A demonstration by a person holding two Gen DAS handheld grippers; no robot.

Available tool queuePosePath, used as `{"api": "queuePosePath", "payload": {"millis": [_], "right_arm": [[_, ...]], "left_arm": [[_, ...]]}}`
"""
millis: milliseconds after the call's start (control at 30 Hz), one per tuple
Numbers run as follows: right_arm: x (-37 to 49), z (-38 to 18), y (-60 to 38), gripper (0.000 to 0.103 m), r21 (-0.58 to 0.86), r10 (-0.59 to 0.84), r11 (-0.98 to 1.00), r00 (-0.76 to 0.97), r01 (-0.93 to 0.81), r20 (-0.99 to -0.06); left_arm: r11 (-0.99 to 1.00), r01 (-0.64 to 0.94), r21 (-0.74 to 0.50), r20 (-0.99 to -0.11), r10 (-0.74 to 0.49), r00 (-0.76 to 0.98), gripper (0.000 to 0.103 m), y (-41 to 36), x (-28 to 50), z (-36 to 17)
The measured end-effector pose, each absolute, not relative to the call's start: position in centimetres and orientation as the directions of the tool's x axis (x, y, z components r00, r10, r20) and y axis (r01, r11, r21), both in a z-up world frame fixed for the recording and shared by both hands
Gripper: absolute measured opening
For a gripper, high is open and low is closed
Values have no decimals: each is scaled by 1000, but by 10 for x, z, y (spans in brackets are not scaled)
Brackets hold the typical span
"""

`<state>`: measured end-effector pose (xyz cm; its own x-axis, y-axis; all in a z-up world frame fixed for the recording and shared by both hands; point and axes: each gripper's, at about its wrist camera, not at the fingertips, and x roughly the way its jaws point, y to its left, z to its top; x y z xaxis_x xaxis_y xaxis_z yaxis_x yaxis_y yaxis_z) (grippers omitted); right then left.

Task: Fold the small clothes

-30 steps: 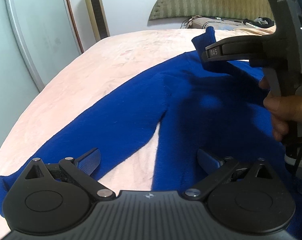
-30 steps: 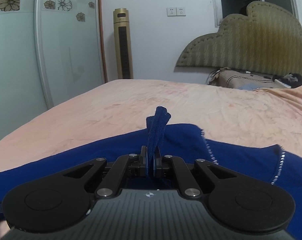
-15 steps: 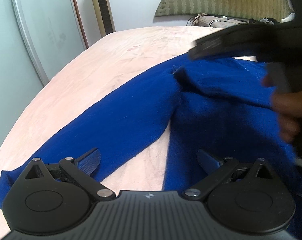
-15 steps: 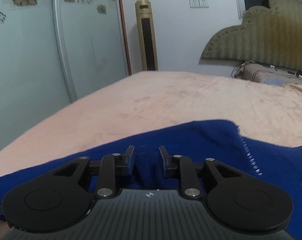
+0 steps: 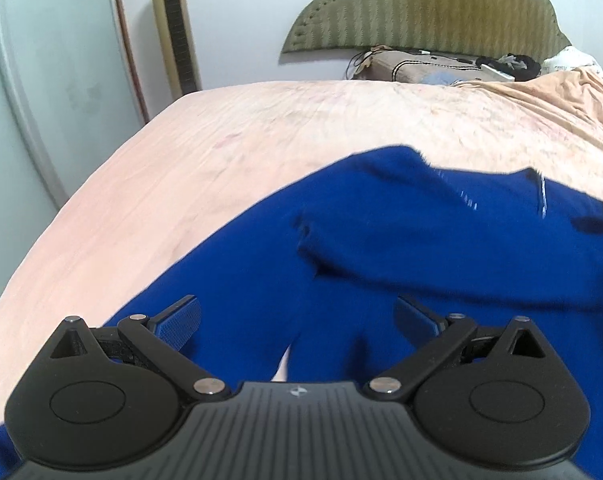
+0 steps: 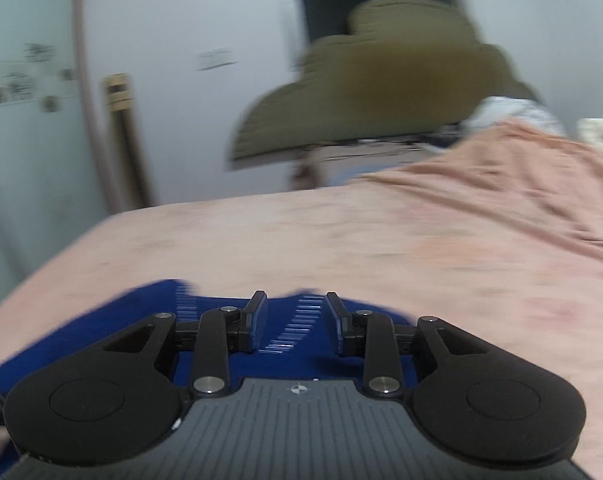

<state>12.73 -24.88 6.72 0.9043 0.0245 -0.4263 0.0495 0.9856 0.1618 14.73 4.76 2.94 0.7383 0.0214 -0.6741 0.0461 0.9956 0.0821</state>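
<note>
Peach bedsheet (image 5: pixel 261 152) under blue sweater (image 5: pixel 381 248), your right gripper (image 6: pixel 295 322) jaws just opened, sleeve released since 1 second ago, left gripper (image 5: pixel 297 322) spread empty, no legible writing.

Lighting: soft, even indoor, faint shadows. Left wrist view: mostly sharp, slight blur. Right wrist view: heavy motion blur. Fisheye bending, dark corners.

blue sweater (image 5: pixel 381 248), sleeve folded over, on pink bed (image 5: pixel 221 152)
</note>
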Motion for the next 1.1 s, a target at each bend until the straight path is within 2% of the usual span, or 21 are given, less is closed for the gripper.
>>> {"api": "queuePosePath", "payload": {"millis": [133, 333, 467, 600, 700, 767, 833, 867, 900, 1000, 1100], "right_arm": [[119, 52, -294, 39, 149, -67, 975, 859, 164, -507], [137, 20, -304, 39, 151, 27, 984, 770, 90, -637], [176, 7, -294, 40, 133, 52, 990, 724, 56, -688], [212, 9, -308, 36, 79, -75, 984, 774, 159, -629], [227, 11, -330, 38, 16, -273, 938, 770, 345, -577], [221, 15, -339, 41, 26, -315, 919, 772, 394, -552], [208, 18, -344, 44, 62, -272, 930, 794, 361, -544], [202, 18, -346, 51, 97, -224, 939, 801, 330, -556], [198, 16, -350, 54, 146, -168, 942, 801, 302, -575], [191, 5, -365, 55, 310, -17, 911, 776, 272, -631], [201, -13, -370, 55, 414, 93, 872, 744, 260, -662]], "left_arm": [[992, 79, 98, -676, 8, 737, 103, 27, 183, 25], [977, 88, 193, -694, 72, 716, 102, 7, 221, -2], [979, 77, 190, -706, 82, 703, 103, 11, 222, -16], [982, 71, 173, -703, 73, 708, 103, 15, 220, -17], [980, 72, 184, -696, 79, 714, 103, 12, 222, -18], [977, 74, 201, -684, 86, 725, 103, 9, 220, -19], [973, 73, 218, -671, 95, 735, 103, 6, 219, -19], [972, 71, 225, -667, 100, 738, 103, 5, 218, -19], [971, 70, 229, -664, 103, 741, 103, 4, 217, -19], [971, 68, 229, -656, 102, 748, 103, 5, 216, -19], [973, 61, 223, -653, 103, 750, 103, 5, 215, -17]]}}
